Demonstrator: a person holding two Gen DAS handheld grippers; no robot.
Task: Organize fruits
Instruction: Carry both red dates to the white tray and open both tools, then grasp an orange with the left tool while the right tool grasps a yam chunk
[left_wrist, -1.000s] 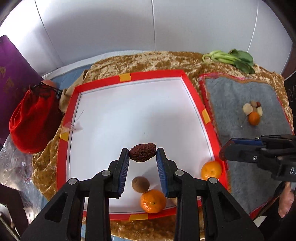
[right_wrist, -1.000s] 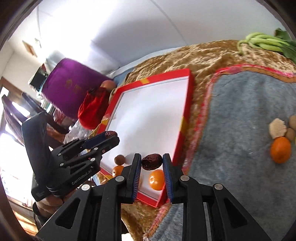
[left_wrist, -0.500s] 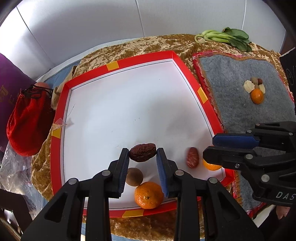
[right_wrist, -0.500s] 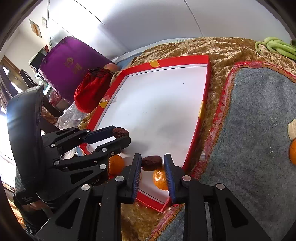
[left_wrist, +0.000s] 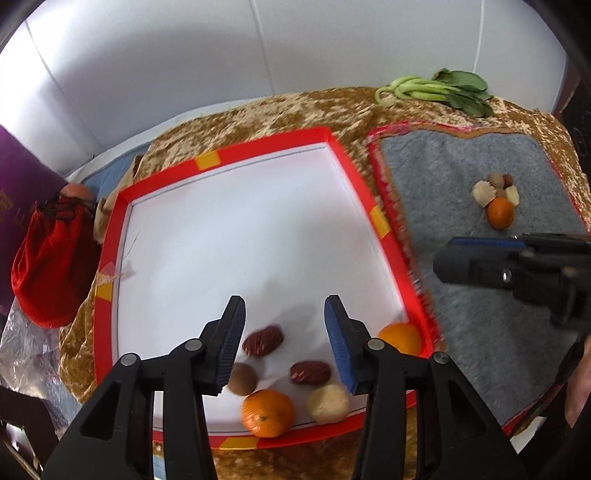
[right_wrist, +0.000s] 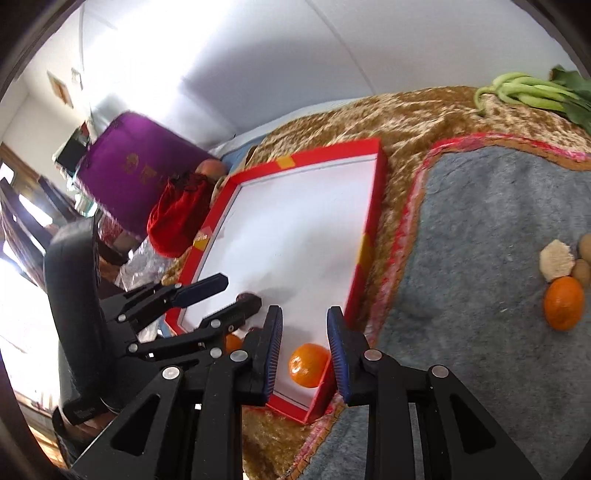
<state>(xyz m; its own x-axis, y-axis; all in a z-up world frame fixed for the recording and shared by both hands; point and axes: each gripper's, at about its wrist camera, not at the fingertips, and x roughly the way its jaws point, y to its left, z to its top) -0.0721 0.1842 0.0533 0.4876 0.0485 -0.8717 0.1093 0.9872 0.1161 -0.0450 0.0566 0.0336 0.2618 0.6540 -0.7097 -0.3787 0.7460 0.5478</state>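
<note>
A red-rimmed white tray (left_wrist: 236, 155) holds fruit in its near corner. One dark red date (left_wrist: 263, 340) lies on the tray floor between the fingers of my left gripper (left_wrist: 284, 325), whose jaws are opening; the pads are off it. Beside it lie a second date (left_wrist: 309, 372), a brown round fruit (left_wrist: 242, 378), an orange (left_wrist: 267, 412), a pale round fruit (left_wrist: 327, 403) and another orange (left_wrist: 399, 338). My right gripper (right_wrist: 306, 332) hovers over the tray's near right corner, narrowly open with nothing between its fingers; an orange (right_wrist: 308, 364) lies beneath it.
A grey mat (left_wrist: 461, 332) right of the tray carries an orange (left_wrist: 500, 213) and several small pale and brown pieces. Green vegetables (left_wrist: 436, 90) lie at the back. A red pouch (left_wrist: 48, 258) and a purple box (right_wrist: 136, 173) stand left of the tray.
The left jaws have spread and their date now lies on the tray. The right gripper has let its date go into the tray and drawn back to the right.
</note>
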